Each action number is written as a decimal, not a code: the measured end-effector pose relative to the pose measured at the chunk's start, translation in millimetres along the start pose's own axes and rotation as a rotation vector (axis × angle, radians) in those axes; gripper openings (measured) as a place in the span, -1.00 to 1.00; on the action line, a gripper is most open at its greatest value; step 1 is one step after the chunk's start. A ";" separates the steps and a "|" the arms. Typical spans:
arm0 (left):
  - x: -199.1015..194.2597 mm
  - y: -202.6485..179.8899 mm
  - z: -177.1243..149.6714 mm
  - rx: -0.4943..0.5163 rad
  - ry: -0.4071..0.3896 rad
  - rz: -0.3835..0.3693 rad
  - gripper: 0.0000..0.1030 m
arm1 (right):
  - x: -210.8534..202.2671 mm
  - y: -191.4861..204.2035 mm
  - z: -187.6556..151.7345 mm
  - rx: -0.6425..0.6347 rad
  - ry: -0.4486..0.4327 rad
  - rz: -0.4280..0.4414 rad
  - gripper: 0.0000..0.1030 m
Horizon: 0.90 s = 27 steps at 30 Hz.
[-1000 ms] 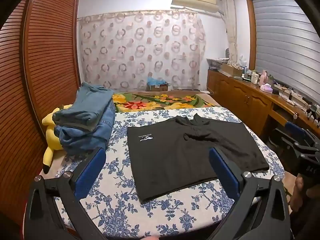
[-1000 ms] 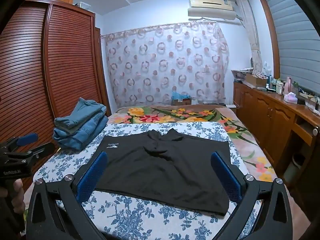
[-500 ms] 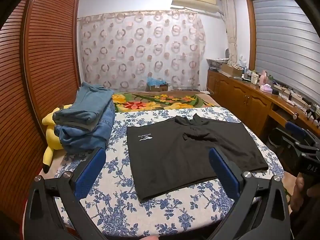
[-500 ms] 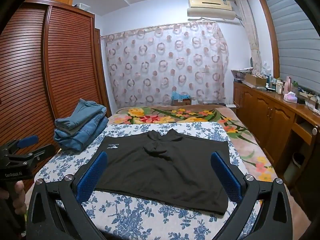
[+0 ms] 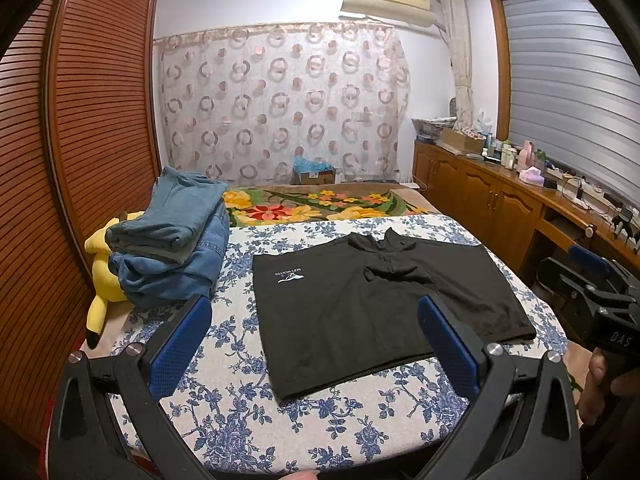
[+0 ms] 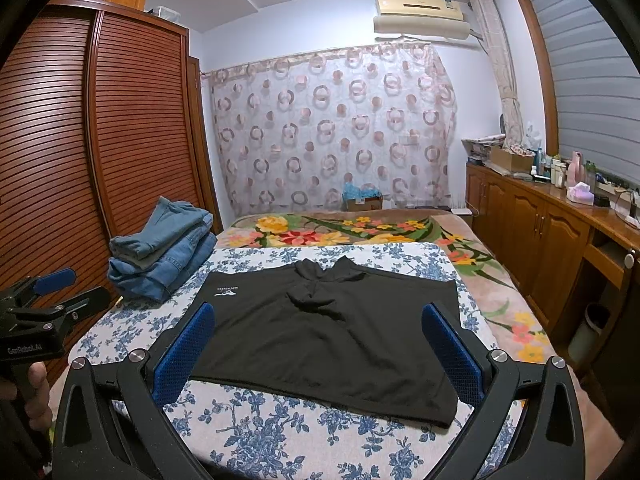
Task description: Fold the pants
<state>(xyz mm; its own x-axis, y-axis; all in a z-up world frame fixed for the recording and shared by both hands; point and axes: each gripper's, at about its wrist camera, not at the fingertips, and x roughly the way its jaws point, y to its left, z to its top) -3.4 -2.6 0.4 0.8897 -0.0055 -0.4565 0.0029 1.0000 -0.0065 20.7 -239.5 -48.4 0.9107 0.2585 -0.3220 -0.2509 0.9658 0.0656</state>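
Since a second ago: nothing shifts, we still hover | left gripper (image 5: 314, 342) and right gripper (image 6: 318, 350) both spread wide, empty | black shorts (image 5: 372, 308) flat on floral bedsheet (image 5: 240, 392) ahead, long axis left-right, logo end nearer left | waistband bunched, far edge unclear.

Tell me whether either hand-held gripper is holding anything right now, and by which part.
Nothing is held. The left hand-held gripper and right hand-held gripper are both open above the black shorts.
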 end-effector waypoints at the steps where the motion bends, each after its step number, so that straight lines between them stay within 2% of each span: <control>1: -0.1 -0.3 -0.1 0.000 -0.001 0.003 1.00 | 0.6 0.1 -0.3 0.000 0.001 0.000 1.00; 27: -5.0 -4.3 2.2 0.002 -0.002 0.001 1.00 | -1.3 -1.2 0.3 0.003 0.000 -0.003 1.00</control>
<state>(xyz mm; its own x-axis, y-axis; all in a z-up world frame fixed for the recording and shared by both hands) -6.8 -6.8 4.6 0.8907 -0.0045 -0.4546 0.0029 1.0000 -0.0042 19.9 -240.9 -47.8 0.9115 0.2558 -0.3221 -0.2475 0.9665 0.0672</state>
